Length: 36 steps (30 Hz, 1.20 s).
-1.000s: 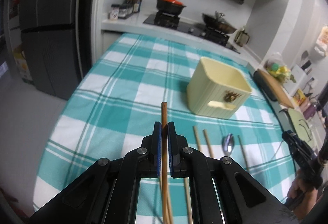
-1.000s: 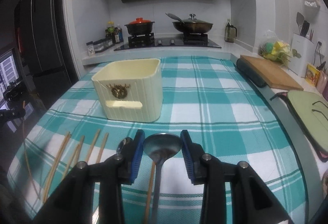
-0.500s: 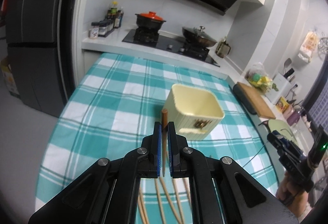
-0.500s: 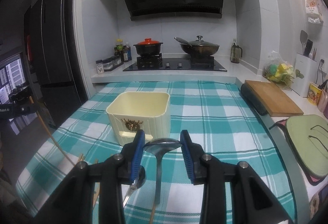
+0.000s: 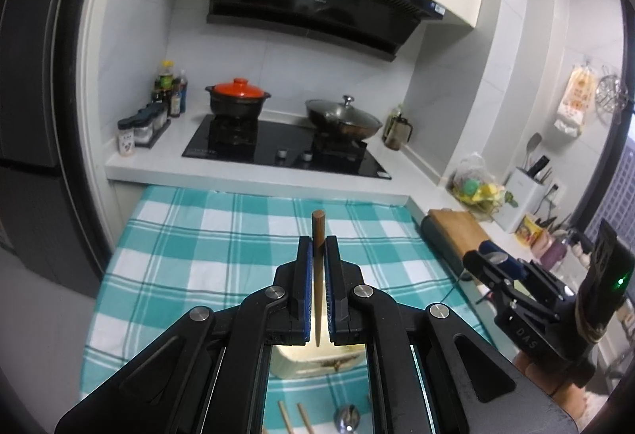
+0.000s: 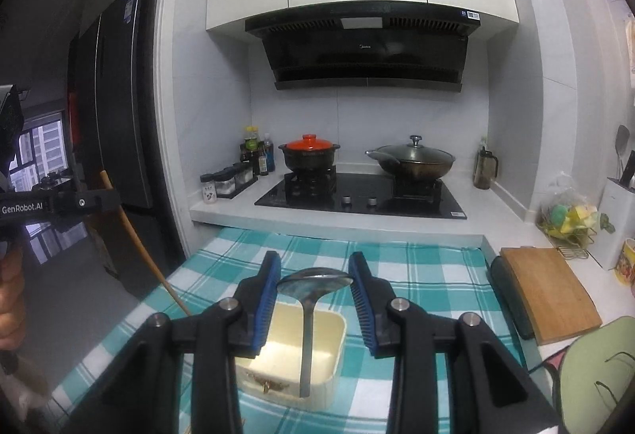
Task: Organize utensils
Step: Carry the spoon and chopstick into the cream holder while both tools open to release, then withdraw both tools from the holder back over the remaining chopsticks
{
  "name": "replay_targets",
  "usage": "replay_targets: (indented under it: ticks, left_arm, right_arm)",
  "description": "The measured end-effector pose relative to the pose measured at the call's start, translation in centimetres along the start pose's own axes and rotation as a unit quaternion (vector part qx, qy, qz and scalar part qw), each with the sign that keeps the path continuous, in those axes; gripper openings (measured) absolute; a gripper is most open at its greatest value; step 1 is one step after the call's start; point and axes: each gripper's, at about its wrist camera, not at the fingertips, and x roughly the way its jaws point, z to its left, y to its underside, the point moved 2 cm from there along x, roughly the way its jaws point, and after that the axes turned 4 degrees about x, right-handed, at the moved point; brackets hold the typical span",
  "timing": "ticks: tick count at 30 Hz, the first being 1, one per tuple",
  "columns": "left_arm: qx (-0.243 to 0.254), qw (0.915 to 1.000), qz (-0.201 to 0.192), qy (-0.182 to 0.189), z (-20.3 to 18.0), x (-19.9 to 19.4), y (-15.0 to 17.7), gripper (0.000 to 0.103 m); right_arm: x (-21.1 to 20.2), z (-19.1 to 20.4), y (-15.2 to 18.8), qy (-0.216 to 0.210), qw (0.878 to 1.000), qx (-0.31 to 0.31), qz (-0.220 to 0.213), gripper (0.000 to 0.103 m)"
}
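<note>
Both claws carry a utensil above the cream holder, ready to drop it in.

The left claw (image 5: 316, 287) is clenched on a wooden chopstick (image 5: 317, 275), which stands nearly upright with its lower tip hanging over the holder (image 5: 317, 364) directly beneath, probably so it can slide in end first. The right claw (image 6: 313, 299) grasps a metal spoon (image 6: 311, 299) by its bowl, the handle dangling into the holder's (image 6: 325, 358) open mouth just below. Both claws tilt slightly downward above the checked desk (image 6: 432, 275); more chopsticks (image 5: 295, 420) and another spoon (image 5: 346, 419) lie beneath the left claw.
</note>
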Motion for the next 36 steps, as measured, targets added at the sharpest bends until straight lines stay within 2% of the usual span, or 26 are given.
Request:
replay_targets:
  ticks: [2, 5, 12, 18, 20, 21, 22, 24, 26, 30, 33, 36]
  left_arm:
    - [0.004, 0.9999, 0.012, -0.011, 0.0, 2.4, 0.5, 0.004]
    - [0.005, 0.9990, 0.037, -0.026, 0.6, 6.1, 2.1, 0.004]
    - [-0.028, 0.9933, 0.106, -0.036, 3.1, 11.9, 6.4, 0.004]
    - [-0.038, 0.9925, 0.104, -0.051, 4.0, 12.6, 6.9, 0.005]
    - [-0.045, 0.9912, 0.110, -0.058, 4.4, 12.8, 7.1, 0.010]
    - [-0.048, 0.9907, 0.113, -0.058, 4.6, 12.8, 7.2, 0.021]
    - [-0.051, 0.9903, 0.115, -0.060, 4.8, 12.6, 7.4, 0.037]
    - [-0.055, 0.9907, 0.108, -0.063, 5.2, 11.2, 7.9, 0.050]
    - [-0.044, 0.9919, 0.104, -0.057, 5.4, 8.8, 8.9, 0.052]
    - [0.007, 0.9914, 0.118, -0.057, 5.6, 2.3, 13.3, 0.071]
    - [0.034, 0.9860, 0.149, -0.068, 5.9, -2.4, 19.1, 0.075]
    - [0.015, 0.9818, 0.176, -0.068, 6.4, -6.0, 25.8, 0.075]
  right_arm:
    - [2.1, -0.3, -0.1, 0.001, 1.000, 0.007, 0.004, 0.036]
    - [5.8, -0.9, 1.2, -0.005, 0.999, 0.024, 0.034, 0.036]
    - [12.6, -3.1, 6.4, -0.001, 0.988, 0.070, 0.136, 0.036]
    - [14.8, -4.5, 9.1, 0.022, 0.980, 0.088, 0.177, 0.036]
    - [15.1, -4.6, 9.7, 0.031, 0.979, 0.089, 0.183, 0.037]
    - [15.1, -4.7, 9.8, 0.036, 0.979, 0.089, 0.182, 0.038]
    - [15.0, -4.7, 9.9, 0.038, 0.979, 0.089, 0.181, 0.039]
    - [14.8, -4.9, 9.9, 0.046, 0.978, 0.092, 0.182, 0.048]
    - [13.6, -5.1, 9.6, 0.044, 0.978, 0.101, 0.175, 0.048]
    - [8.9, -5.6, 9.8, 0.033, 0.981, 0.094, 0.164, 0.049]
    - [4.1, -5.8, 11.2, 0.022, 0.982, 0.076, 0.170, 0.049]
    - [-1.0, -5.5, 14.5, 0.025, 0.984, 0.041, 0.169, 0.050]
